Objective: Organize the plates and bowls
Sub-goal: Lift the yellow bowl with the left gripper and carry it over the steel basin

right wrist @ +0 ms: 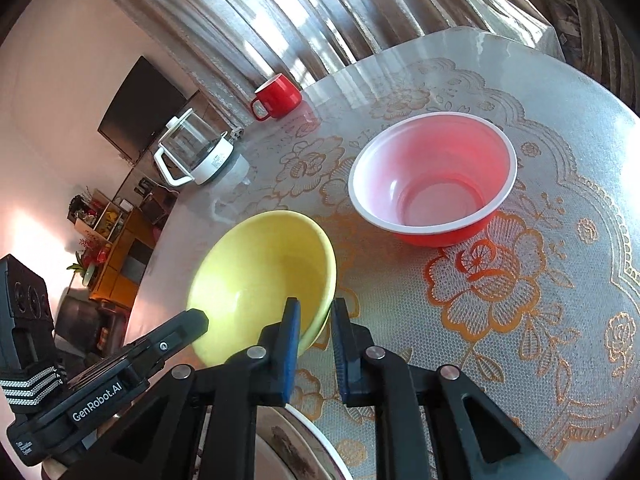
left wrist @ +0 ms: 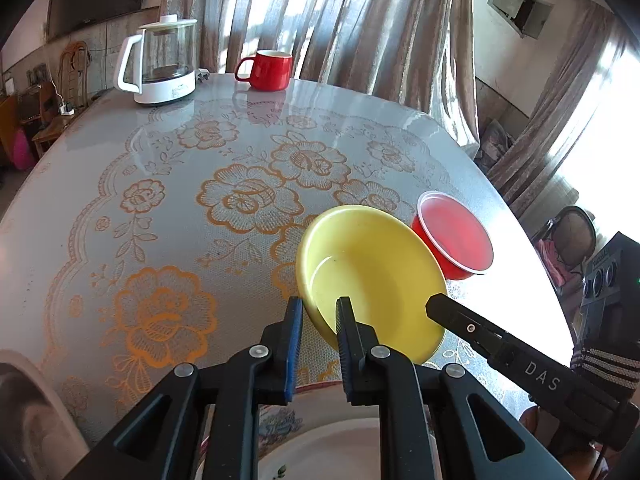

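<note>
A yellow bowl [left wrist: 372, 264] hangs tilted just above the flowered tablecloth, held by its rim from two sides. My left gripper [left wrist: 319, 307] is shut on the bowl's near-left rim. My right gripper [right wrist: 316, 312] is shut on the rim of the same yellow bowl [right wrist: 264, 272]; its finger [left wrist: 440, 308] reaches in from the right in the left wrist view. A red bowl with a white rim [right wrist: 436, 176] stands upright on the table beyond the yellow one, and it shows as the red bowl [left wrist: 456, 236] at the right. Under both grippers lies a white plate with a flower pattern [left wrist: 320, 436], partly hidden.
A glass kettle with a white base [left wrist: 160, 68] and a red mug [left wrist: 266, 70] stand at the table's far edge by the curtains. The round table [left wrist: 140, 200] carries a lace-pattern cloth. A chair back [left wrist: 572, 236] is beyond the right edge.
</note>
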Demonstrator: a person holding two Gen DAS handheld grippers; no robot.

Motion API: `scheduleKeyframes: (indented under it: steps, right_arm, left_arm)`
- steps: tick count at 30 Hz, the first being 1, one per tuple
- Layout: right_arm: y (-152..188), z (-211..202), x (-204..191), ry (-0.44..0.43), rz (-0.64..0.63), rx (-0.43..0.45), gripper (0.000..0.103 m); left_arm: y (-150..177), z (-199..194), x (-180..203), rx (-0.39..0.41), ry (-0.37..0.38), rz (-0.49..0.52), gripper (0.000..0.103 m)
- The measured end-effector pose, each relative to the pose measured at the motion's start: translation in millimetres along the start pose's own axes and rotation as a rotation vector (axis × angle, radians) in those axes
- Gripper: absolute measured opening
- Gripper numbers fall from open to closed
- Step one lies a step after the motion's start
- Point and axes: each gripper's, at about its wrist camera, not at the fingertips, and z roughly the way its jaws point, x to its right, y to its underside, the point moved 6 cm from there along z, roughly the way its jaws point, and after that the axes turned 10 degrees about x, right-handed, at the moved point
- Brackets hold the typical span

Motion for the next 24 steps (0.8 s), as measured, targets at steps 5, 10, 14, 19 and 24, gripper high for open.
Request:
scheduleKeyframes:
  steps: [5,10,14,19,24]
  right_arm:
    - [1,-5,-17,-0.022,-0.024,0.006,0.014]
    - [4,-10,-35,-0.052,-0.046,0.009,0.014]
    - [7,-13,-50,-0.073,-0.066,0.01,0.014]
    - [14,-16,-67,-0.097,-0.091,0.004,0.014]
    - [24,-16,-87,-0.117,-0.121,-0.01,0.014]
  left_arm:
    - [-1,-22,-7,0.039,-0.009,-0.008,0.016]
    - [-3,-47,-14,0.08,-0.017,-0.016,0.017]
    - [-1,-64,-22,0.102,-0.027,-0.029,0.017]
    - [5,-80,-33,0.115,-0.039,-0.054,0.017]
    - [13,-98,-48,0.134,-0.063,-0.072,0.017]
